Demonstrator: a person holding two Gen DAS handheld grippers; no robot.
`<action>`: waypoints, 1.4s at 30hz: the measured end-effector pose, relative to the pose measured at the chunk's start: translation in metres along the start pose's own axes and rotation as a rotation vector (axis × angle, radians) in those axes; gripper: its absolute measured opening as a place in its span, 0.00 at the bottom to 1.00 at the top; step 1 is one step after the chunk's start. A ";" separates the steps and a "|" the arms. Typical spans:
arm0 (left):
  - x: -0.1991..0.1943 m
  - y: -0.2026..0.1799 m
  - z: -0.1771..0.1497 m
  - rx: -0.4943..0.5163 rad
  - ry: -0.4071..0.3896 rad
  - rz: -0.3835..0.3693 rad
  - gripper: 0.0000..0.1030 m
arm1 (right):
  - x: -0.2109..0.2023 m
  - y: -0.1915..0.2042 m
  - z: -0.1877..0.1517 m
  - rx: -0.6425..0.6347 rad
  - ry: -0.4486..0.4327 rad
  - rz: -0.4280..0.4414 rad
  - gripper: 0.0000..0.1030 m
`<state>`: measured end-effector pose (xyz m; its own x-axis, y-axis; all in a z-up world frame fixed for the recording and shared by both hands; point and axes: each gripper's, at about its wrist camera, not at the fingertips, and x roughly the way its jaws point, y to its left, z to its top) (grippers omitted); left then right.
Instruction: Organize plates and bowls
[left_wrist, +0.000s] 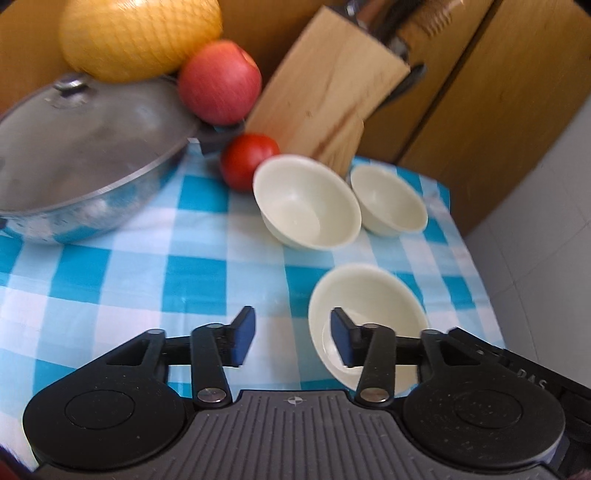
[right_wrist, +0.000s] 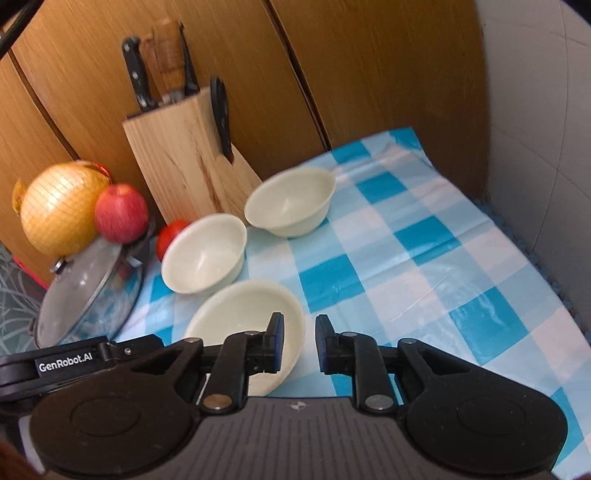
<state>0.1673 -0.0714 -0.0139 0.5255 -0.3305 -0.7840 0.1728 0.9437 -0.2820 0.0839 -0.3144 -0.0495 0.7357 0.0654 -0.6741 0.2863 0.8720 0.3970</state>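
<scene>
Three cream bowls sit upright and empty on a table covered by a blue-and-white checked cloth (right_wrist: 424, 236). The landmark is the wooden knife block (right_wrist: 188, 162), which stands at the back of the table against wood-panelled doors (right_wrist: 369, 66), with several dark-handled knives (right_wrist: 136, 74) in its slots.

The far bowl (right_wrist: 290, 205) sits just in front of the block's right side. The middle bowl (right_wrist: 205, 253) sits just in front of the block's left side, close beside the far bowl; whether their rims touch cannot be told. The near bowl (right_wrist: 247, 321) lies further forward from the block, nearest both grippers and apart from the other two.

Left of the block, a red tomato (right_wrist: 170, 236) rests on the cloth just behind the middle bowl. Further left stands a steel pan with a glass lid (right_wrist: 88, 288). A red apple (right_wrist: 121, 212) and a yellow netted fruit (right_wrist: 61, 208) sit behind the pan, on the block's left side.

Left gripper (left_wrist: 293, 341): fingers apart, nothing between the blue pads. In its own view the right-hand finger overlaps the near bowl (left_wrist: 369, 295); contact cannot be confirmed. The same view shows the middle bowl (left_wrist: 306, 201) and the far bowl (left_wrist: 388, 199) in front of the block (left_wrist: 332, 85).

Right gripper (right_wrist: 299, 343): fingers slightly apart, holding nothing. Its left finger overlaps the near bowl's rim in view, and only the cloth shows through the gap. The left gripper's body shows at the lower left edge of this view.
</scene>
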 end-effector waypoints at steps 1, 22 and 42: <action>-0.002 0.001 -0.001 -0.013 -0.009 0.005 0.61 | -0.003 0.000 0.001 0.010 -0.011 0.004 0.20; 0.034 0.000 0.033 -0.013 -0.076 0.152 0.80 | 0.063 0.018 0.044 0.031 -0.032 0.036 0.35; 0.068 -0.008 0.041 0.049 -0.060 0.196 0.84 | 0.111 0.030 0.050 0.045 0.023 0.029 0.35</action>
<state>0.2362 -0.1012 -0.0423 0.6012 -0.1405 -0.7867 0.1021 0.9899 -0.0988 0.2045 -0.3055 -0.0813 0.7301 0.1022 -0.6757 0.2922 0.8471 0.4438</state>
